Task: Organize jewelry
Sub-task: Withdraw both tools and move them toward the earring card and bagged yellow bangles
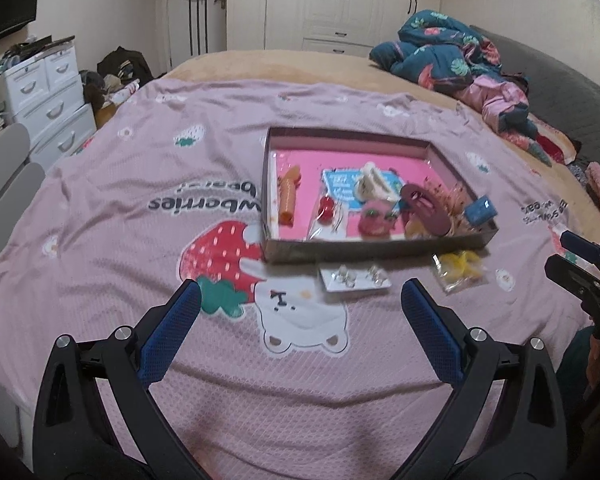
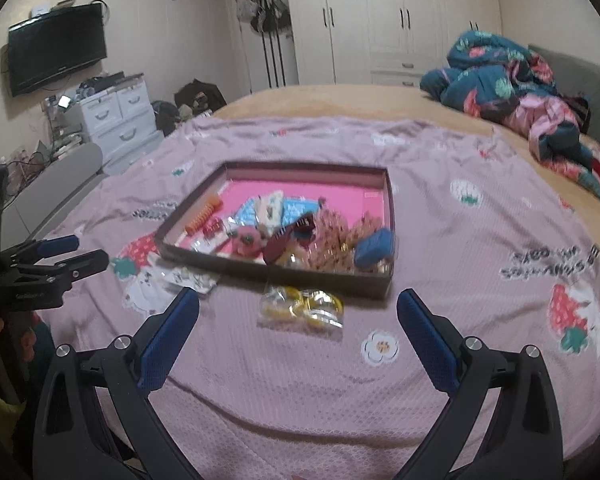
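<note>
Before the box [image 1: 376, 246], we hold both grippers [image 1: 300, 304] [image 2: 298, 308] spread and empty; the light, slippery bag [image 2: 302, 308] looks best pinched at 1 edge.

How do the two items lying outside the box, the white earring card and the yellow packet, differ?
The earring card is a flat white card with pale, clear-looking pieces; the yellow packet is a crinkly clear bag of yellow pieces. The card lies ahead of the left gripper, the packet ahead of the right gripper. Both rest on the pink blanket, near the box.
</note>
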Action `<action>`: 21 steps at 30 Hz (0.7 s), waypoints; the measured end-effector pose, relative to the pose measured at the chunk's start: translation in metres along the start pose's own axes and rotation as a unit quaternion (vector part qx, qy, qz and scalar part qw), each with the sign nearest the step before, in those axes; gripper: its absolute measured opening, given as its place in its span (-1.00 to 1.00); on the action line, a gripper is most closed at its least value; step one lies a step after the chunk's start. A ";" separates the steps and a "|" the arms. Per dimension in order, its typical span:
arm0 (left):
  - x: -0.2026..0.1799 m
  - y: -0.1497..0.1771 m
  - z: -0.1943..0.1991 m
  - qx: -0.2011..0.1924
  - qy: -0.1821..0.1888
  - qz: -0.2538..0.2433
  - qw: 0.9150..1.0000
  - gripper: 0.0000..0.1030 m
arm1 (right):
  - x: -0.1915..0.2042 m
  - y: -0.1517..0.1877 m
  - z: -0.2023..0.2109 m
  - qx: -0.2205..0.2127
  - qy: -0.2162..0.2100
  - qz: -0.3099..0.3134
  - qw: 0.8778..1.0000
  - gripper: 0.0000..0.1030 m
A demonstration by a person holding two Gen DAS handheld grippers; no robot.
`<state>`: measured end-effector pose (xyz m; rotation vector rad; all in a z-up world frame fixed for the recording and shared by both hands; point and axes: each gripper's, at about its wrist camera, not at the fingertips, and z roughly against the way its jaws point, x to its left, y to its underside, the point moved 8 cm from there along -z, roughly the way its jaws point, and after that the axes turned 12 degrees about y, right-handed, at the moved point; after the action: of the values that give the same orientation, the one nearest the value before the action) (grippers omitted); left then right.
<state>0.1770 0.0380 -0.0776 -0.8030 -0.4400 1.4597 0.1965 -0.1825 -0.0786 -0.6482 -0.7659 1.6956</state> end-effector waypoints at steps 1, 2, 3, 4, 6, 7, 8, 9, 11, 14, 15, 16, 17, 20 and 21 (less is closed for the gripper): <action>0.001 0.003 -0.004 0.005 0.002 0.002 1.000 0.82 | 0.000 0.003 -0.005 0.007 0.002 -0.001 1.000 0.92; 0.001 0.004 -0.006 0.008 0.003 0.003 1.000 0.82 | 0.000 0.008 -0.012 0.016 0.003 -0.003 1.000 0.92; 0.002 0.006 -0.010 0.012 0.003 0.003 1.000 0.82 | 0.001 0.011 -0.018 0.022 0.003 -0.003 1.000 0.92; 0.003 0.007 -0.012 0.015 0.003 0.003 1.000 0.82 | 0.002 0.015 -0.025 0.030 0.007 -0.001 1.000 0.92; 0.003 0.011 -0.020 0.024 0.009 0.008 1.000 0.82 | 0.004 0.021 -0.038 0.043 0.006 0.001 0.999 0.92; 0.003 0.013 -0.022 0.026 0.010 0.008 1.000 0.82 | 0.006 0.023 -0.043 0.048 0.005 0.001 0.999 0.92; 0.004 0.015 -0.027 0.032 0.008 0.008 0.999 0.82 | 0.009 0.027 -0.051 0.056 -0.001 -0.001 0.998 0.92; 0.004 0.017 -0.030 0.036 0.010 0.009 0.999 0.82 | 0.011 0.029 -0.058 0.062 -0.007 -0.005 0.998 0.92; 0.006 0.020 -0.037 0.043 0.013 0.014 0.999 0.82 | 0.014 0.032 -0.070 0.069 -0.011 -0.010 0.997 0.92; 0.005 0.022 -0.048 0.055 0.015 0.015 0.998 0.82 | 0.016 0.033 -0.087 0.080 -0.011 -0.019 0.997 0.92; 0.005 0.023 -0.051 0.059 0.015 0.015 0.998 0.82 | 0.016 0.033 -0.092 0.084 -0.005 -0.020 0.996 0.92; 0.004 0.023 -0.055 0.063 0.018 0.016 0.998 0.82 | 0.016 0.032 -0.096 0.086 -0.001 -0.021 0.996 0.92; 0.003 0.022 -0.058 0.065 0.021 0.017 0.998 0.82 | 0.016 0.032 -0.101 0.087 0.002 -0.021 0.996 0.92; -0.001 0.021 -0.067 0.073 0.027 0.019 0.997 0.82 | 0.014 0.033 -0.113 0.096 0.015 -0.020 0.995 0.92; -0.002 0.020 -0.071 0.076 0.029 0.019 0.997 0.82 | 0.014 0.033 -0.116 0.098 0.012 -0.023 0.995 0.92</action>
<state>0.2127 0.0194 -0.1392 -0.7337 -0.2681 1.4813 0.2599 -0.1563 -0.1786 -0.5114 -0.5841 1.6922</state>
